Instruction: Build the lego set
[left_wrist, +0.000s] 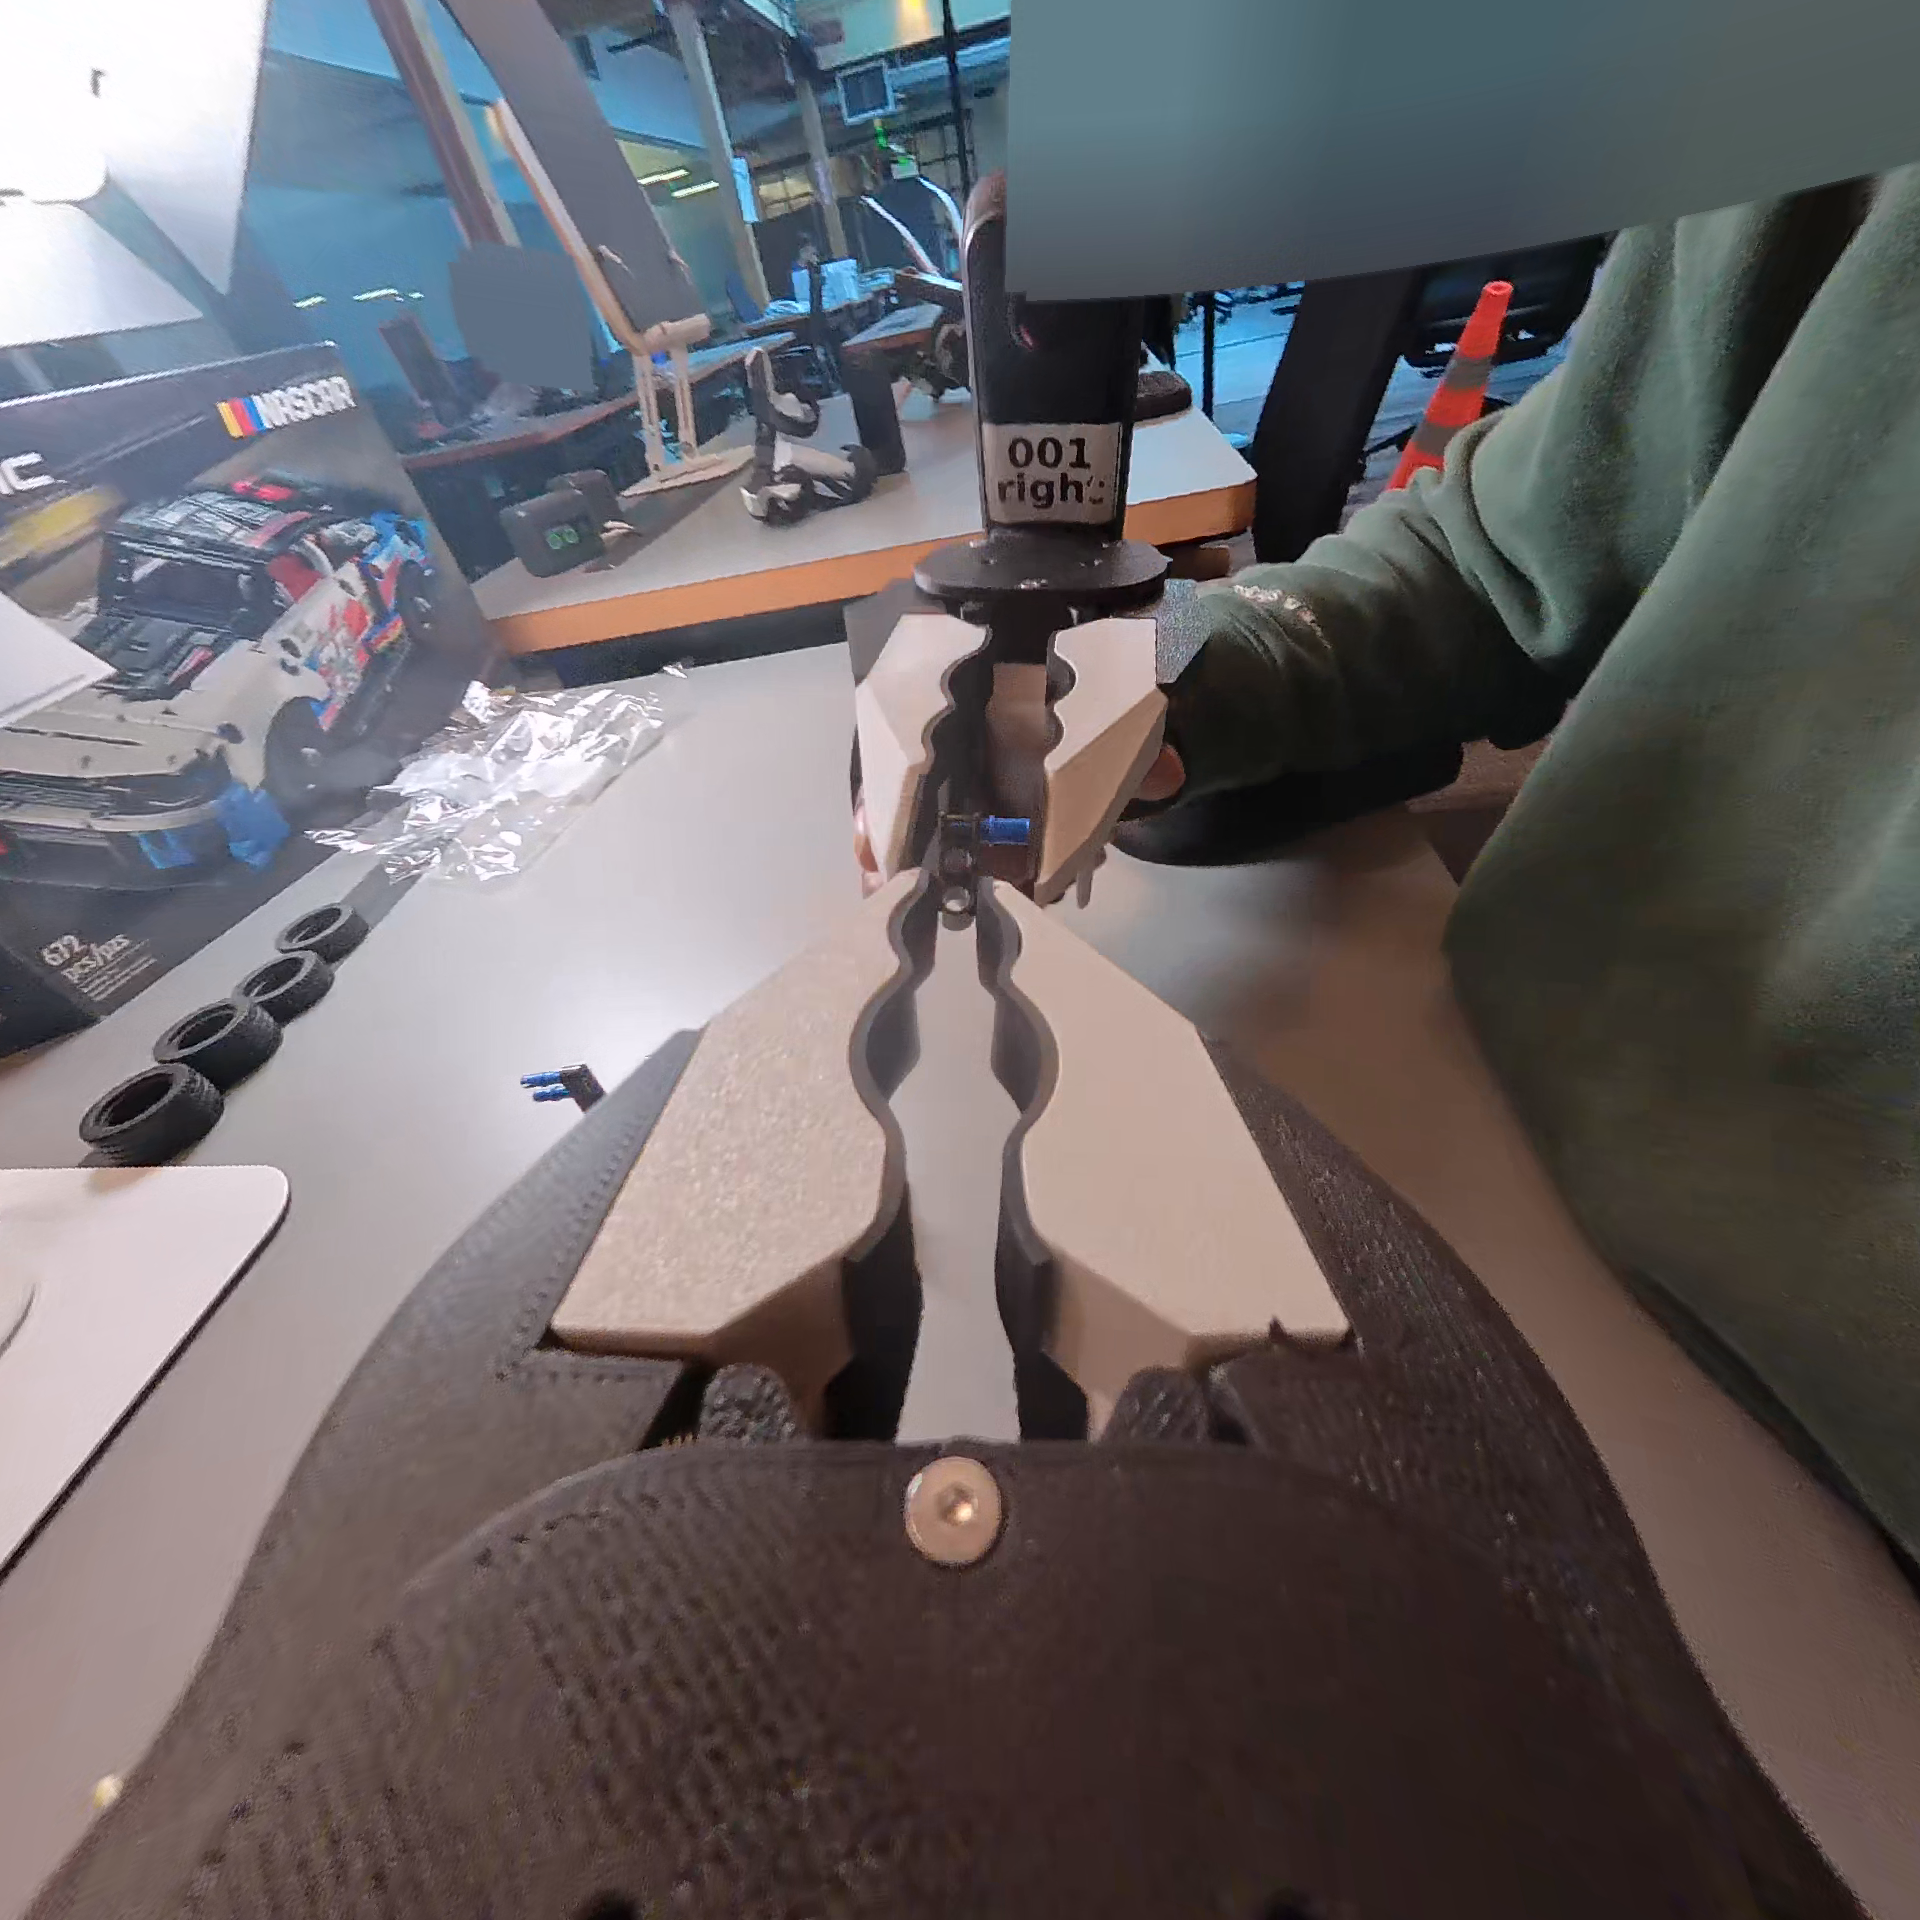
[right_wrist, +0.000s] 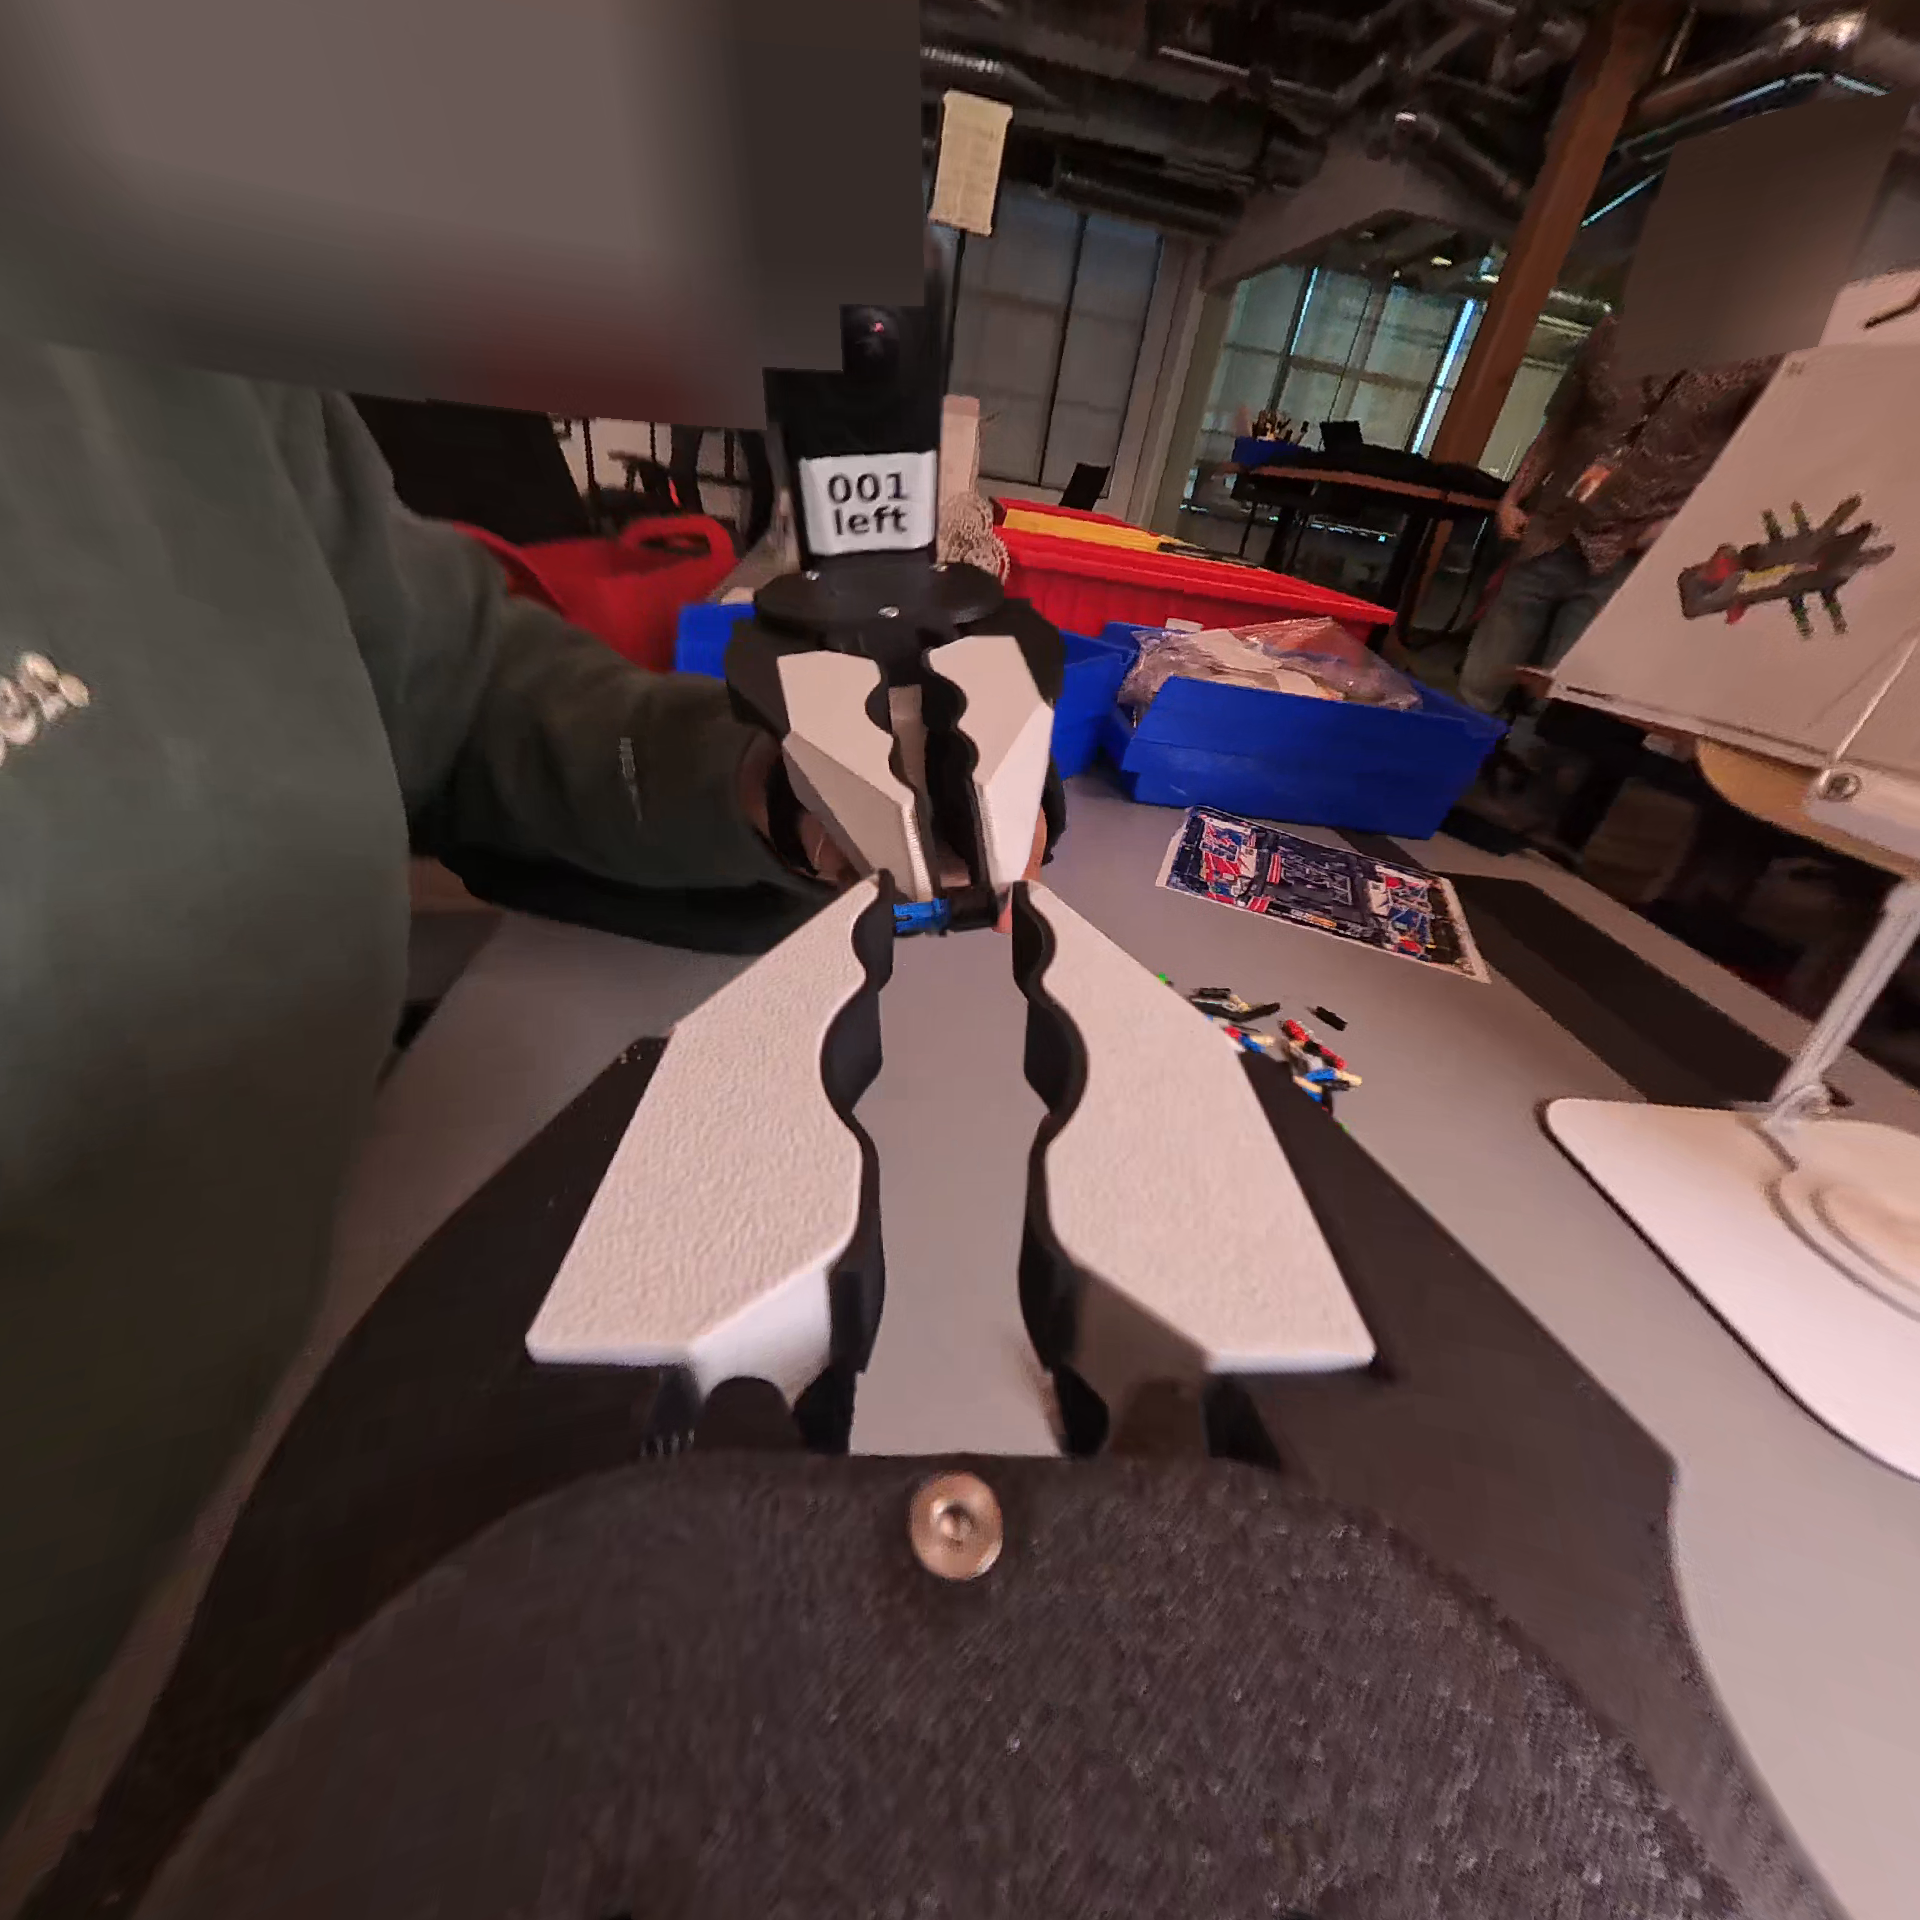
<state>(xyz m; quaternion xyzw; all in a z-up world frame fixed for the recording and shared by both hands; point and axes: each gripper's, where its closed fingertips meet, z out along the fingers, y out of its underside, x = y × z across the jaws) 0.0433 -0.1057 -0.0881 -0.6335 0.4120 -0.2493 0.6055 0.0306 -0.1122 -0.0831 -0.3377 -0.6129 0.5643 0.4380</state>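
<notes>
The grey bench (left_wrist: 644, 935) carries a car-printed box (left_wrist: 187, 665) at its far left edge, four black tyres (left_wrist: 223, 1023) lined up before it. The left tongs (left_wrist: 954, 902) pinch a small black lego piece (left_wrist: 956, 883) above mid-bench. The right tongs (right_wrist: 940, 914) stand parted around its blue pin (right_wrist: 920, 916). Loose small parts (right_wrist: 1283, 1039) lie near the right edge.

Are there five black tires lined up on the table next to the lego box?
No, the left wrist view shows only four black tires in a row on the grey table beside the lego box.
</notes>
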